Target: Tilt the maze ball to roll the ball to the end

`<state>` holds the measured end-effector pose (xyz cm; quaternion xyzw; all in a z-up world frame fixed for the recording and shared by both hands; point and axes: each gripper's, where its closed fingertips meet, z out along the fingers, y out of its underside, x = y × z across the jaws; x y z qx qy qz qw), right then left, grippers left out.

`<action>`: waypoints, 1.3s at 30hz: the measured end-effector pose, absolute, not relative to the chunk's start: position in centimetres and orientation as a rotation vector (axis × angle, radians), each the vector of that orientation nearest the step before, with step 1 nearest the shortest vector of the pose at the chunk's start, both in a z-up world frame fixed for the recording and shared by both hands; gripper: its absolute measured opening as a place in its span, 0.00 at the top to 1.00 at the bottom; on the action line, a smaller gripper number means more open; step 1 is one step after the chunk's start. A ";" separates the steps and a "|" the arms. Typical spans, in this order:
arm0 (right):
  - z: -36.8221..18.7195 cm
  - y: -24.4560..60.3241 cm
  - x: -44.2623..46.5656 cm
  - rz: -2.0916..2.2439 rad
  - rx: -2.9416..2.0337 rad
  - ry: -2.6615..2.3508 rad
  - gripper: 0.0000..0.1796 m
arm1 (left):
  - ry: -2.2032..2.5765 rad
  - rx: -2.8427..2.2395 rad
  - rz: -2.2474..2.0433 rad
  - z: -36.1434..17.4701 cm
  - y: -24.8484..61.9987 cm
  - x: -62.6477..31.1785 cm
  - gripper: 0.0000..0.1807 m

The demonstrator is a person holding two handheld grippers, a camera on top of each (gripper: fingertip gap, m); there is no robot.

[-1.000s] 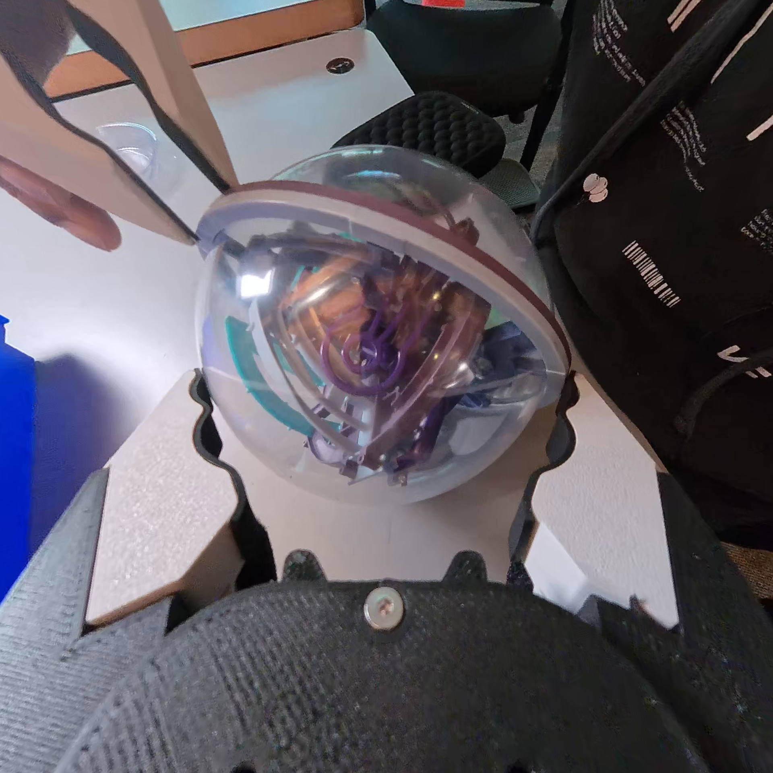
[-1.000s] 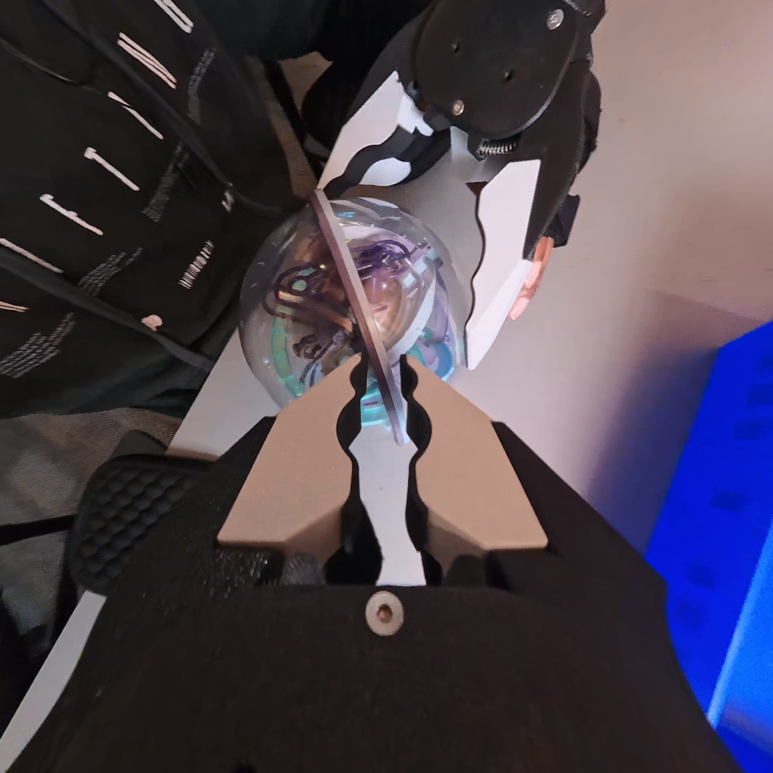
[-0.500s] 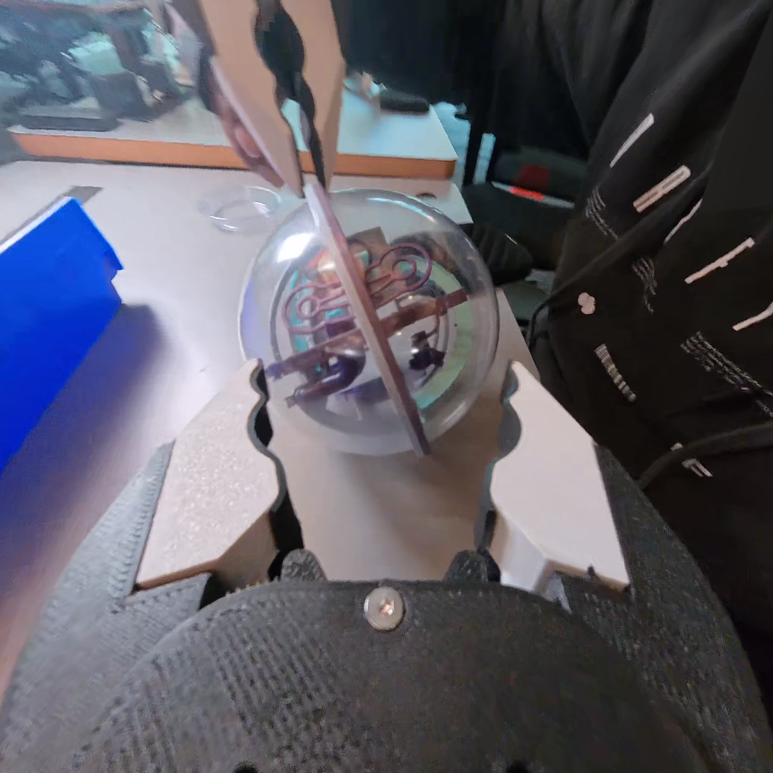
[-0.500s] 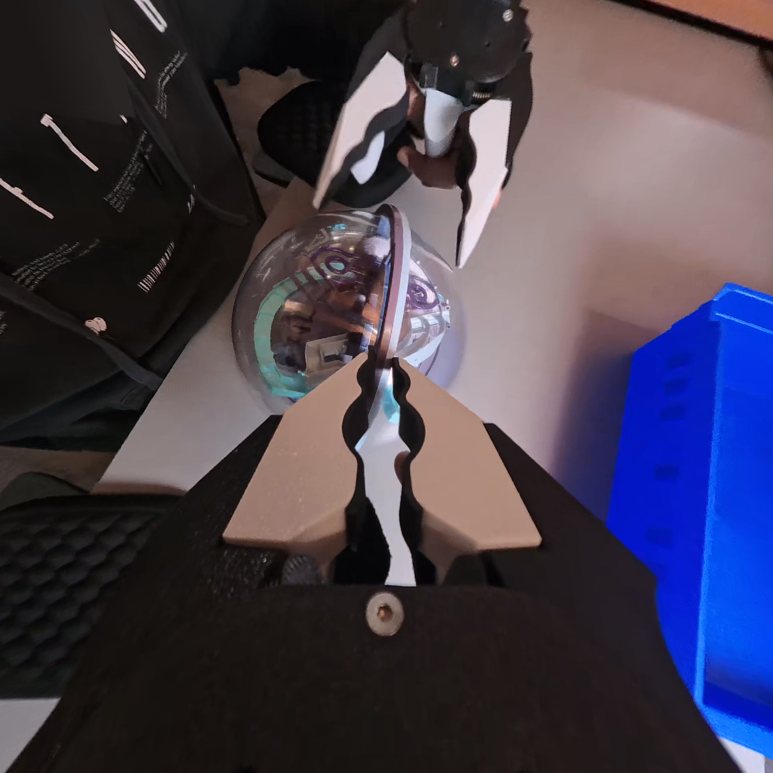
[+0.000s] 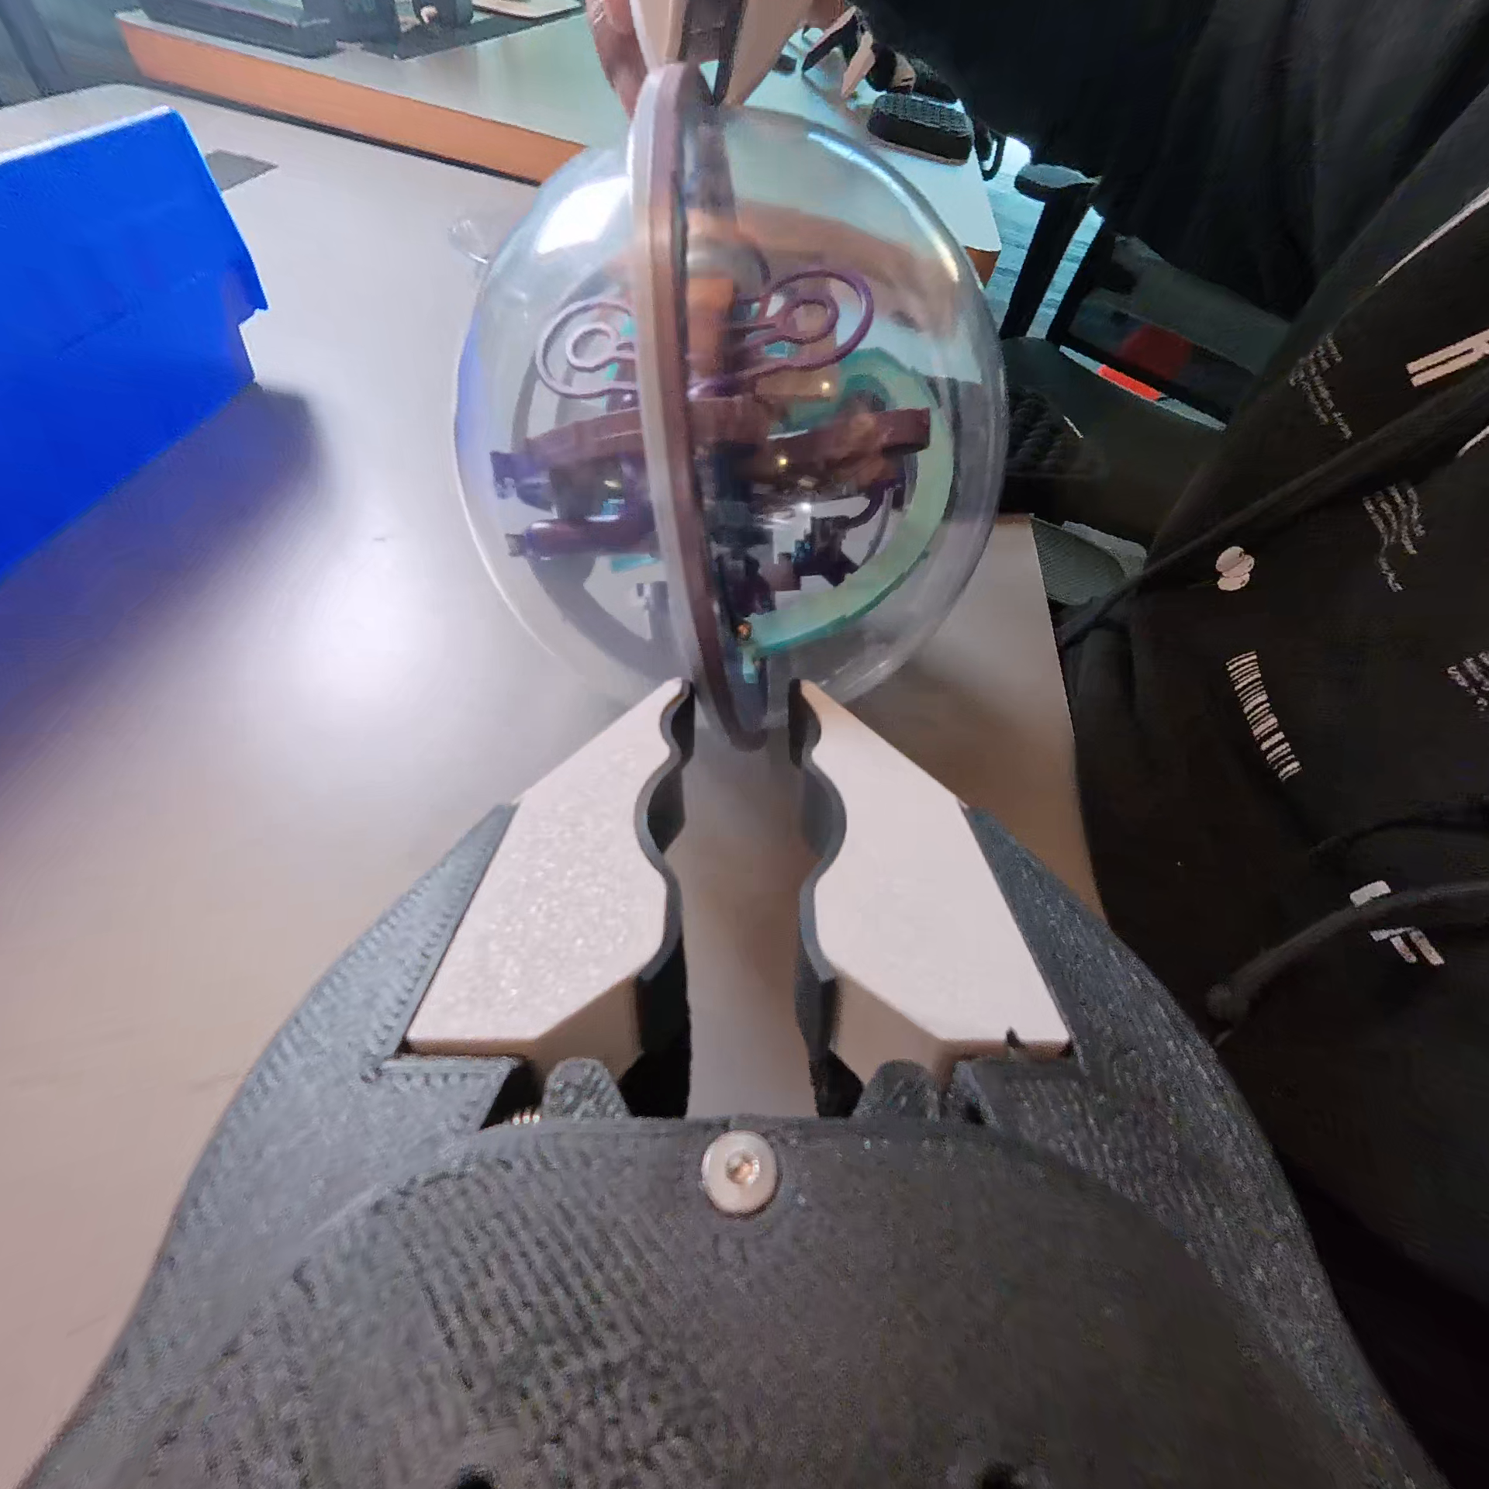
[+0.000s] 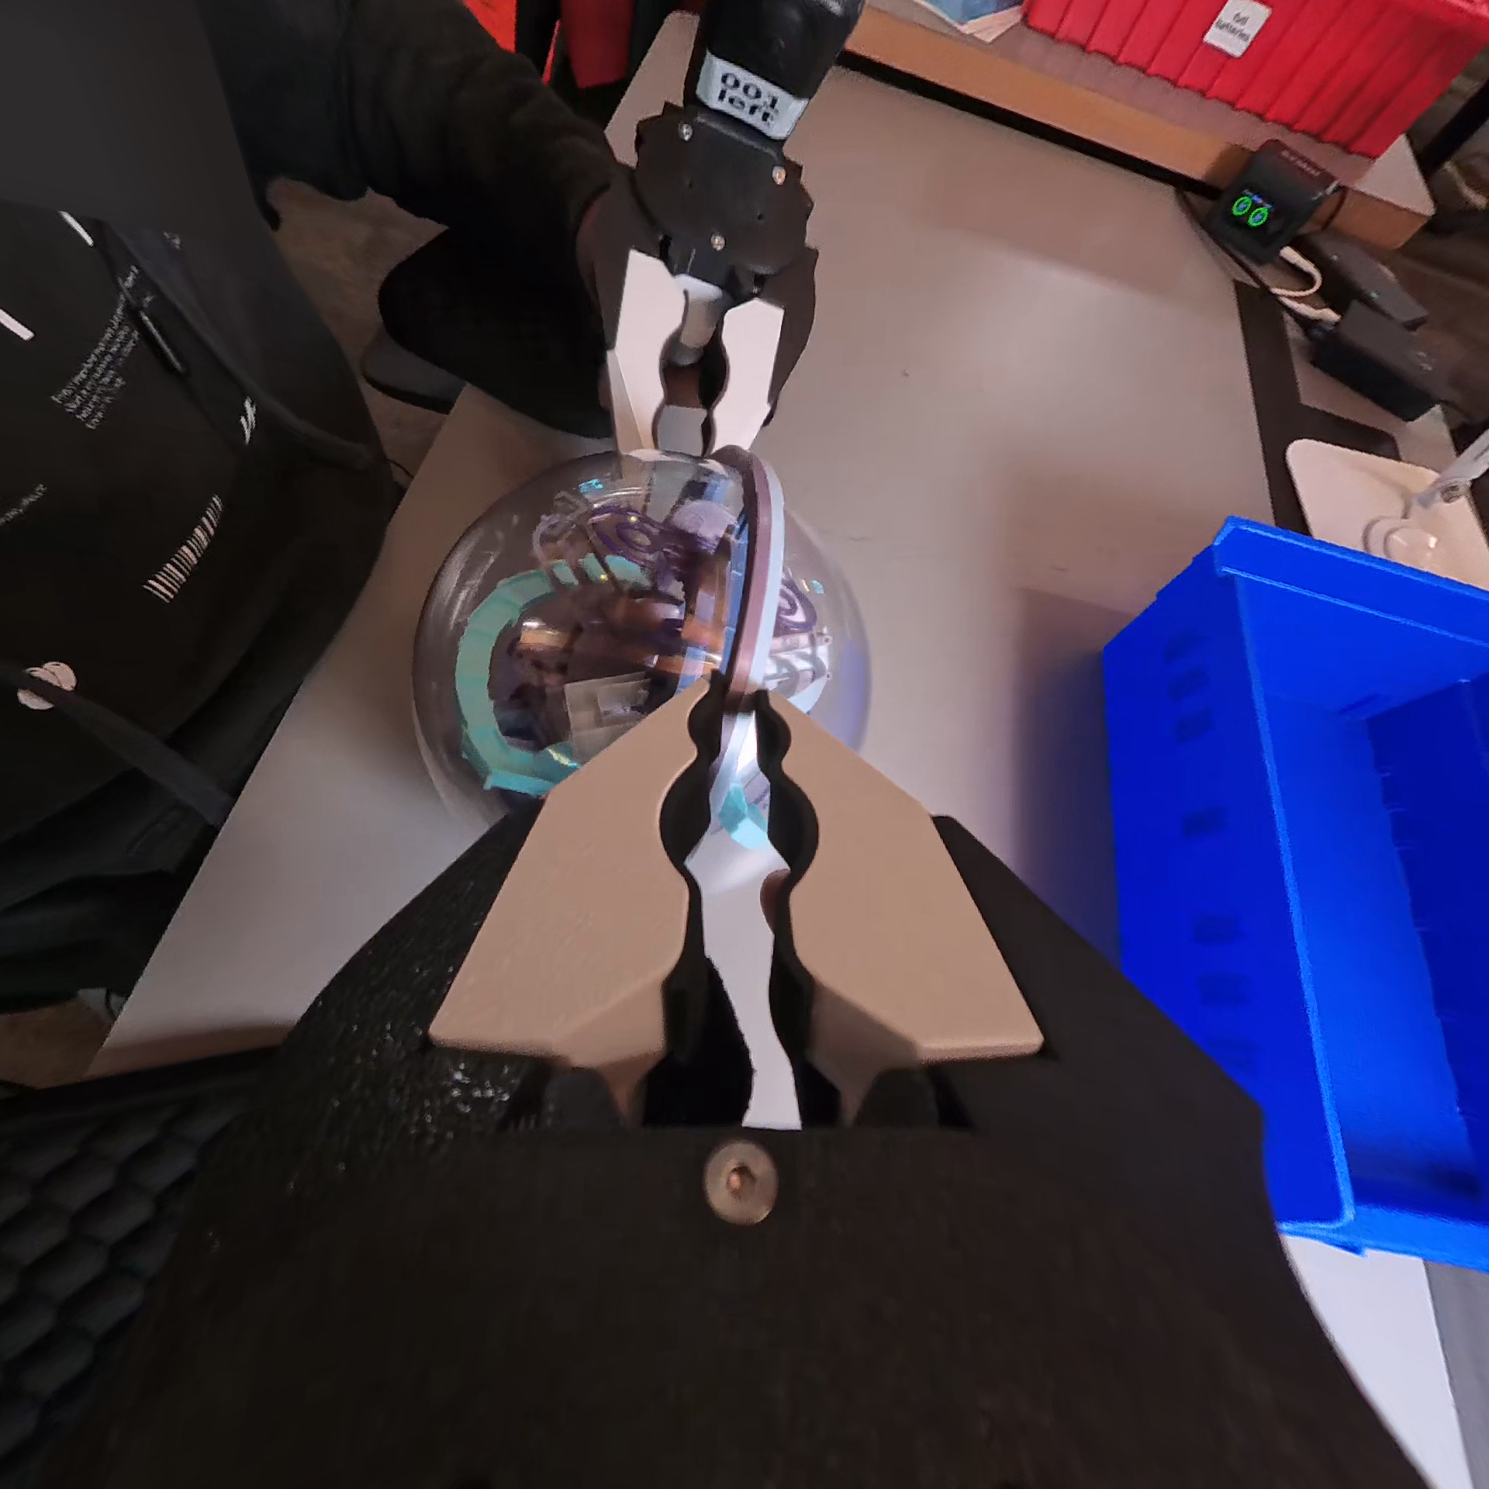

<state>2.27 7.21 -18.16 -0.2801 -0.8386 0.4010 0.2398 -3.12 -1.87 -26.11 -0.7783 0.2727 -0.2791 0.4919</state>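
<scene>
The maze ball (image 5: 806, 403) is a clear sphere with purple, brown and teal tracks and a flat brown rim around its middle. It stands just above the pale table (image 5: 242, 765), with the rim upright. My right gripper (image 6: 735, 693) is shut on the near edge of the rim; it also shows at the top of the left wrist view (image 5: 701, 56). My left gripper (image 5: 741, 697) straddles the opposite edge of the rim, its jaws narrowed with a small gap left. It shows in the right wrist view (image 6: 693, 443) too, along with the ball (image 6: 564, 644). I cannot pick out the small inner ball.
A blue plastic bin (image 6: 1329, 886) stands on the table close beside the ball, also in the left wrist view (image 5: 105, 322). A person in black clothing (image 5: 1289, 564) stands at the table edge on the other side. A red bin (image 6: 1209, 64) sits far back.
My left gripper has narrowed from wide open around the whole ball to a small gap around the rim. The ball has turned so that its rim stands upright.
</scene>
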 end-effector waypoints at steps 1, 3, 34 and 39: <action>-18.1 7.1 2.4 1.108 -0.768 -2.280 0.97 | 0.650 -1.890 -0.682 -26.2 -1.8 -3.0 0.92; -17.9 7.0 2.5 1.124 -0.767 -2.246 0.97 | 0.633 -1.902 -0.697 -26.5 -1.6 -2.7 0.96; -18.4 7.6 3.4 1.121 -0.775 -1.961 0.97 | 0.778 -1.812 -0.371 -24.0 0.1 -5.6 0.97; -18.8 7.5 3.2 1.117 -0.800 -1.941 0.97 | 0.798 -1.817 -0.372 -23.6 0.1 -6.2 0.97</action>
